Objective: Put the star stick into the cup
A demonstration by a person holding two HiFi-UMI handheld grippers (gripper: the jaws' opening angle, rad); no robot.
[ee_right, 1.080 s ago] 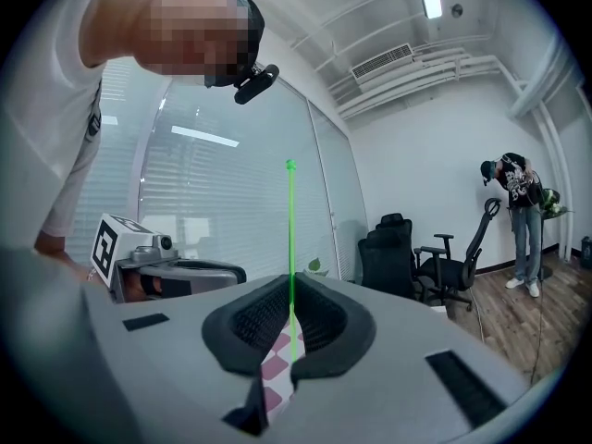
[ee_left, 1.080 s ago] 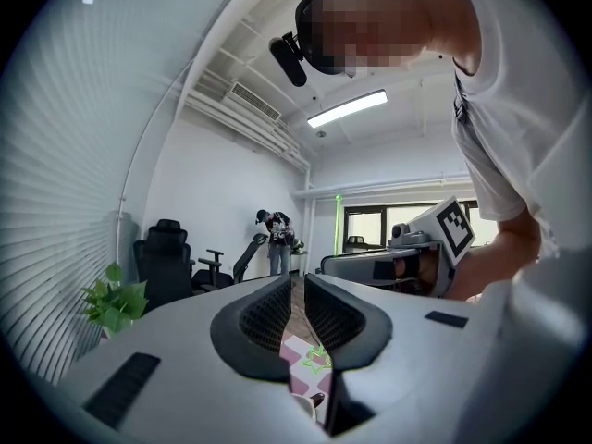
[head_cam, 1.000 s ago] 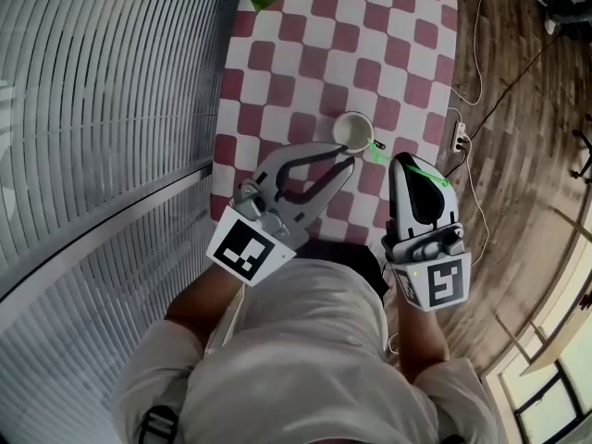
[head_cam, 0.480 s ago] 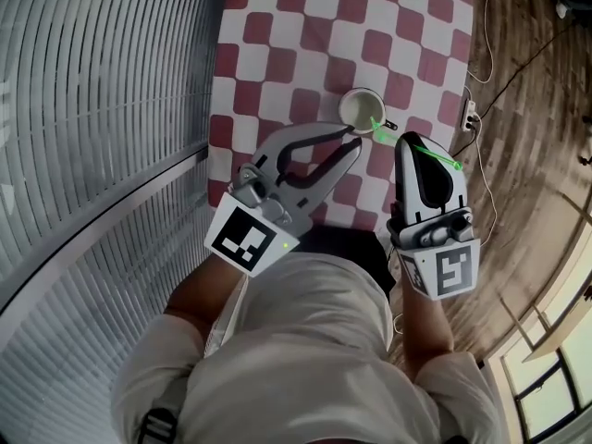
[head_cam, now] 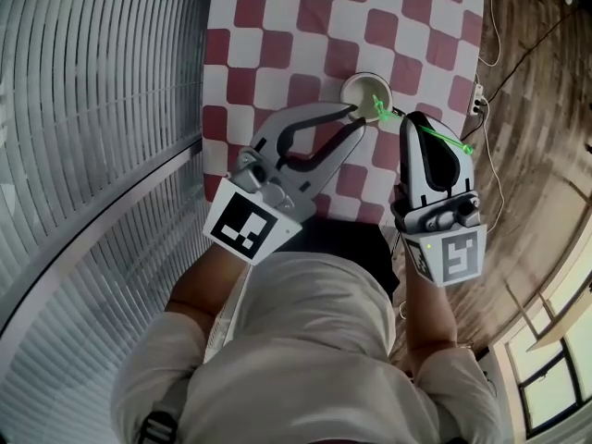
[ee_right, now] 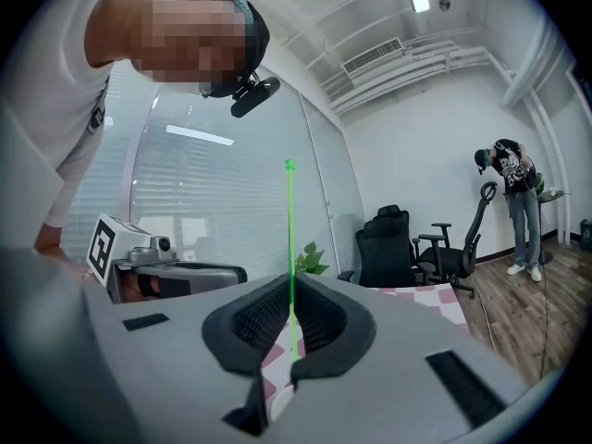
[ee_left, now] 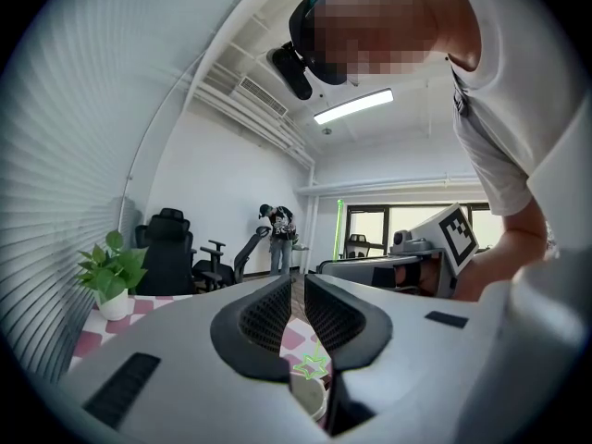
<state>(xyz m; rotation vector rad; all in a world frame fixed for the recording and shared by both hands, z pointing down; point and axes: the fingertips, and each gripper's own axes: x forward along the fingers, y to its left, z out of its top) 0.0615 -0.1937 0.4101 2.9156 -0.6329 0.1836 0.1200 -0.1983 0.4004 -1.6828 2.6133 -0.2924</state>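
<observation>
Red-and-white checked tablecloth (head_cam: pixel 277 12) carries a white cup (head_cam: pixel 359 87). Right gripper (head_cam: pixel 413 120) pinches the green star stick (ee_right: pixel 289 239) (star beside the rim); left gripper (head_cam: pixel 359 118) nearly closed, empty. Next, likely: lower the star inside.

**Crowded at the cup's near rim, open beyond**

The cup (head_cam: pixel 361 88) stands open-mouthed, but the left gripper (head_cam: pixel 356 120), jaws together, lies just beside its near rim. The star stick (head_cam: pixel 378 111), clamped in the right gripper (head_cam: pixel 413 118), slants in from the right. Beyond the cup the checkered table (head_cam: pixel 277 7) is open cloth. A slatted glass wall (head_cam: pixel 102 91) hems the table's left edge. To the right there is free air over the wooden floor (head_cam: pixel 536 72), where a power strip (head_cam: pixel 478 107) lies.
</observation>
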